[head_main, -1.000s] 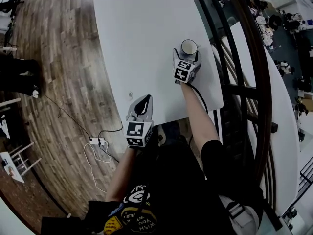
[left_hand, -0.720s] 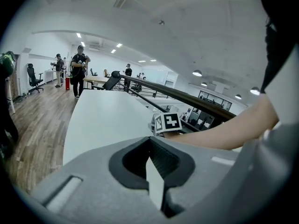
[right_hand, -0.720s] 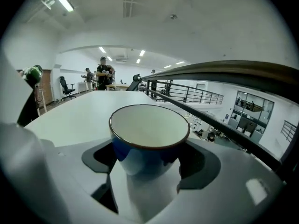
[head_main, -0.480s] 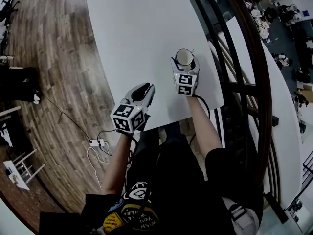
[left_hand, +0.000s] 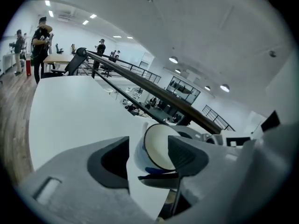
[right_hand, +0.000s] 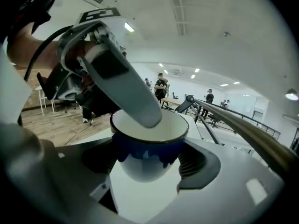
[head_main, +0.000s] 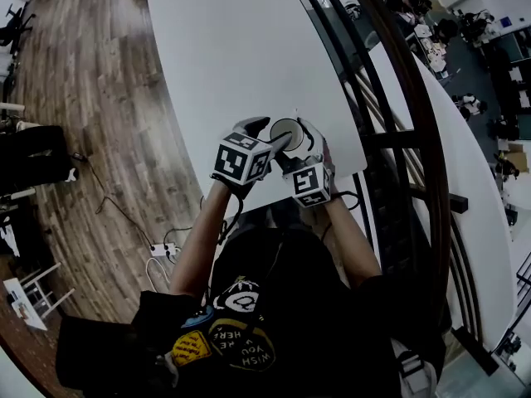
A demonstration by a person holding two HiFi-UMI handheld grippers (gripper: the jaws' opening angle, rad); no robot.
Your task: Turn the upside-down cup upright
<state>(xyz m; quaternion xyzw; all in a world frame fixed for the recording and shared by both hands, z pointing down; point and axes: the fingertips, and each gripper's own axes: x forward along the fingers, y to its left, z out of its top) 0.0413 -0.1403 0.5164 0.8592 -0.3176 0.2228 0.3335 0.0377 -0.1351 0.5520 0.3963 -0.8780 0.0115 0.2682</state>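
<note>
R gripper [right_hand: 148, 162] has the cup [right_hand: 147, 143] clamped btwn its jaws. Pads press the white lower wall on both sides, and the jaws stand fairly wide w/ the cup filling the gap. Rel. to this gripper the cup sits mouth-up: blue band under a dark rim, white inside, rounded base just ahead of the jaw roots.

L gripper [left_hand: 148, 139] comes in from the opposite side, jaws opening. Its view looks almost straight into the mouth of the cup [left_hand: 156, 146]. One jaw is outside the cup wall, w/ a strip of table showing btwn pad and wall; the other crosses in front of the mouth. In the R gripper view, one finger [right_hand: 126, 87] of the L gripper dips over the rim into the mouth. So the cup's near wall is btwn the L jaws, pads not pressing it.

Head view: L gripper [head_main: 267, 135] and R gripper [head_main: 297, 143] meet tip to tip at the cup [head_main: 286, 129]. The cup is directly ahead of both marker cubes, over the near part of the white table [head_main: 232, 48], close to its edge. Can't tell whether the base touches the table. A dark railing [head_main: 398, 98] runs past the table on the R gripper's side; wood floor [head_main: 75, 98] on the L side.
</note>
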